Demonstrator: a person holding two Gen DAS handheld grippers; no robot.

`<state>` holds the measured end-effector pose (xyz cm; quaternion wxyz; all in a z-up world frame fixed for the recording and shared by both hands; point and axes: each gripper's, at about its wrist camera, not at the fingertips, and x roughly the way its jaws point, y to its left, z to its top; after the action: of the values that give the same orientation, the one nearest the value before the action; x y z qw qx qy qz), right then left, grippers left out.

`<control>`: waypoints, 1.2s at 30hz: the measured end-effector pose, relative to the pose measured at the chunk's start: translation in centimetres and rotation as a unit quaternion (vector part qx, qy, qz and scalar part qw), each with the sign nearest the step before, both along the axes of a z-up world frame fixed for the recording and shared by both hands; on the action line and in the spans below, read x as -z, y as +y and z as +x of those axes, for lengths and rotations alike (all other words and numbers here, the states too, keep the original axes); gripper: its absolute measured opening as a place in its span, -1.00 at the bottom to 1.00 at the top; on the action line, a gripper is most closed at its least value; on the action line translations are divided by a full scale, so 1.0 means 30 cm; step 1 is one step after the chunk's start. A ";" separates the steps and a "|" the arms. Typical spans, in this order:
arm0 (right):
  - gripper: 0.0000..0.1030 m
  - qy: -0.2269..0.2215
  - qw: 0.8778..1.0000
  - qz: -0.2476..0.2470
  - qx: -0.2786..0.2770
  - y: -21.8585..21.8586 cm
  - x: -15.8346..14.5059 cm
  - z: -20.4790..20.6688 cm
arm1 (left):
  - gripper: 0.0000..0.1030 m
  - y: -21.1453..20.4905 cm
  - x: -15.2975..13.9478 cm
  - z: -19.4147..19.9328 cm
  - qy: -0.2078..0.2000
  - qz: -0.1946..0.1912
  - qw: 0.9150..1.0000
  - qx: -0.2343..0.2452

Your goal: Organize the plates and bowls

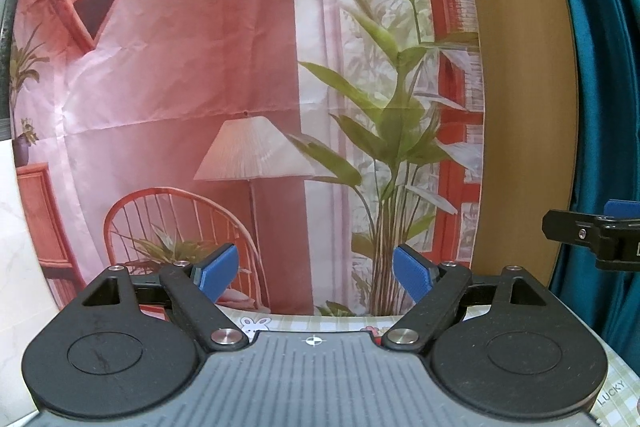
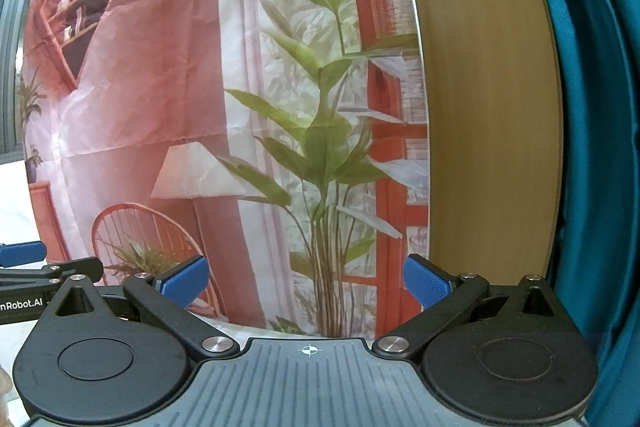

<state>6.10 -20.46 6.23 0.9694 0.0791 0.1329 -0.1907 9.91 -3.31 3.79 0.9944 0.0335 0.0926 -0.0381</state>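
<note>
Both hand-held grippers, left (image 1: 316, 277) and right (image 2: 306, 287), spread, empty; printed backdrop (image 1: 180, 87) ahead.

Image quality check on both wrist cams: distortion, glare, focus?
Left wrist view: strong fisheye bowing on the wood panel; left claw open, sharp; printed backdrop slightly soft, a bright sheen low on its left. Right wrist view: same bowing, right claw open, crisp; teal curtain evenly lit, no harsh shadows.
</note>
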 end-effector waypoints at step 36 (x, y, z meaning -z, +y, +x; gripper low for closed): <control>0.99 0.012 1.000 0.015 0.015 -0.034 0.015 -0.006 | 0.71 0.011 0.002 -0.024 -0.002 -0.004 1.000 0.010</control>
<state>5.93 -21.48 5.77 0.9635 0.0935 0.1460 -0.2039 9.19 -2.99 3.74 0.9943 0.0310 0.0903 -0.0486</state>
